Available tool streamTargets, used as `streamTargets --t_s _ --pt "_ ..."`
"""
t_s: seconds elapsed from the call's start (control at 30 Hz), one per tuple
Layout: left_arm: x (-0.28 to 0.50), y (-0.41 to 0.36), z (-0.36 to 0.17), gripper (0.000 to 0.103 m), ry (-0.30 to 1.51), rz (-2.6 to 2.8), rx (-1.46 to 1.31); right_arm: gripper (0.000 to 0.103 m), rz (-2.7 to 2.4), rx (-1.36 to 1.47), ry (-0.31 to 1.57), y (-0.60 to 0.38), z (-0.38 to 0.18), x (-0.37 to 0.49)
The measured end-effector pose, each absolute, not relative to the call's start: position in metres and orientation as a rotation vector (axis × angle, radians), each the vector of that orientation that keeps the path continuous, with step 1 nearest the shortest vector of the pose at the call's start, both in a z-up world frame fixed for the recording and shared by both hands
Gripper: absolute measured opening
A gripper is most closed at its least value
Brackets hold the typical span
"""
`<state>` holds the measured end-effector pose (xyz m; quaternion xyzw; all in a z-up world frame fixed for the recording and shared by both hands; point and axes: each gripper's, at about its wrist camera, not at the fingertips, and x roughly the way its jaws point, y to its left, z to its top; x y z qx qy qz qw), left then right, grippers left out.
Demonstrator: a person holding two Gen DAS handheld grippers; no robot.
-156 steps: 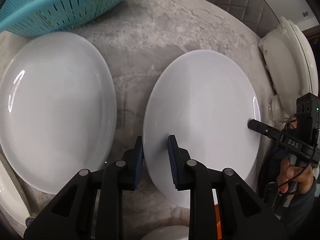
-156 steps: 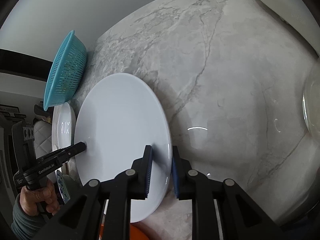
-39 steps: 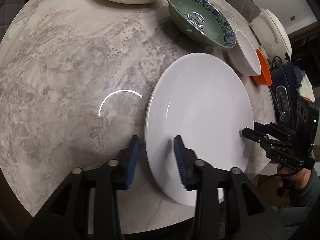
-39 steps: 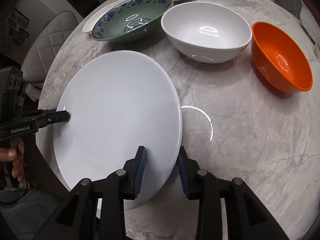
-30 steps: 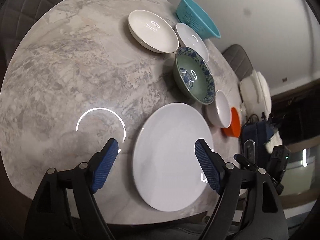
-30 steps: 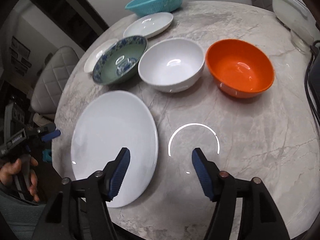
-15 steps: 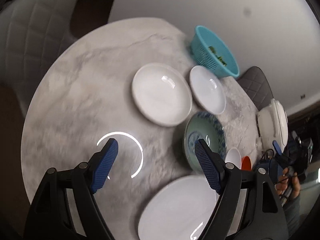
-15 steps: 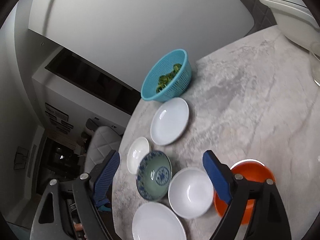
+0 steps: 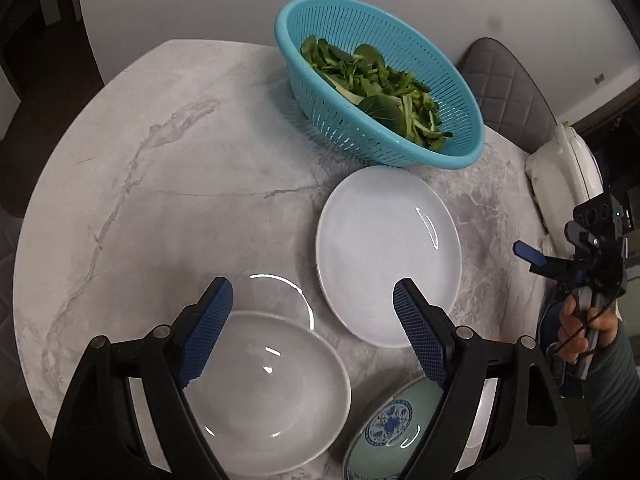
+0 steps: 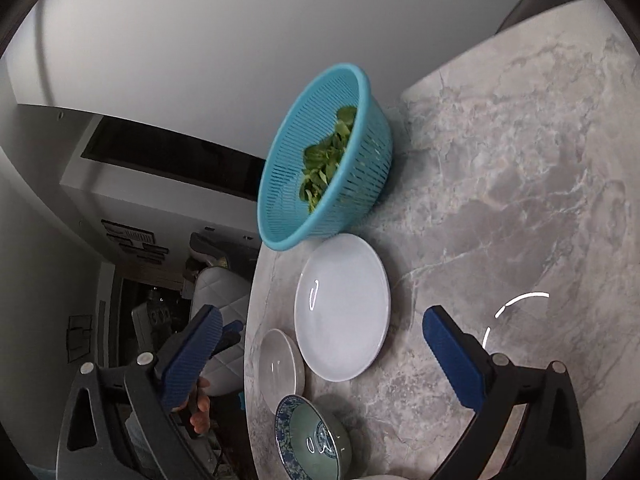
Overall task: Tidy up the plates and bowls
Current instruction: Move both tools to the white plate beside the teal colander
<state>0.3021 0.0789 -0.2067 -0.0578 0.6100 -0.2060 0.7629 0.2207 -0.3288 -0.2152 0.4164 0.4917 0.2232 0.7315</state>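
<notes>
1. The left gripper [image 9: 308, 328] hung above the round grey marble table [image 9: 168, 168] with its blue-padded jaws spread wide and nothing between them.
2. The right gripper [image 10: 320, 356] was likewise released and empty, held high over the same table, with its jaws far apart.
3. The flat round white plate [image 9: 386, 256] lay on the marble just ahead of the left gripper and a little to its right, near the far rim where the turquoise slotted plastic colander [image 9: 380, 80] of green leaves stood. The plate's far edge looked close to the colander's base, though contact could not be told.
4. The shallow white bowl-like dish [image 9: 264, 392] sat directly under the left gripper's left jaw, beside the plate. The blue-patterned green ceramic bowl [image 9: 394, 428] was low at the right, partly hidden by the right jaw.
5. In the right wrist view the same plate [image 10: 342, 312] lay straight ahead, between the two jaws in line of sight, with the small dish [image 10: 280, 372] to its left at the table's edge.
6. Being round, the plate had no long axis; judged from these views, its near rim faced both grippers, and the left gripper seemed the closer.
7. A likely next move was to grip that plate's opposite rims, one gripper on each side.
</notes>
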Motion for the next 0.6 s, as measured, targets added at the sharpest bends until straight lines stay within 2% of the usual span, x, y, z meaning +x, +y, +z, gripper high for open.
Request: streamTargets --t_s 0.17,0.3,0.43,0.5,0.6 --pt "0.33 0.063 -0.231 0.082 1.382 -0.519 -0.101 0.091 0.517 0.905 1.179 -0.313 -0.247 0.237" --pt "0.336 0.051 -0.25 0.08 1.415 -0.538 -0.089 0.069 0.515 0.878 1.27 -0.302 -0.27 0.249" --pt "0.337 0.037 -0.271 0.079 1.454 -0.556 -0.041 0.064 0.534 0.87 1.301 -0.293 -0.282 0.254" --pt "0.337 0.033 -0.278 0.07 1.461 -0.566 -0.034 0.063 0.532 0.878 1.316 -0.292 -0.287 0.255" --pt "0.339 0.03 -0.285 0.063 1.474 -0.602 -0.055 0.059 0.529 0.873 1.314 -0.293 -0.291 0.254"
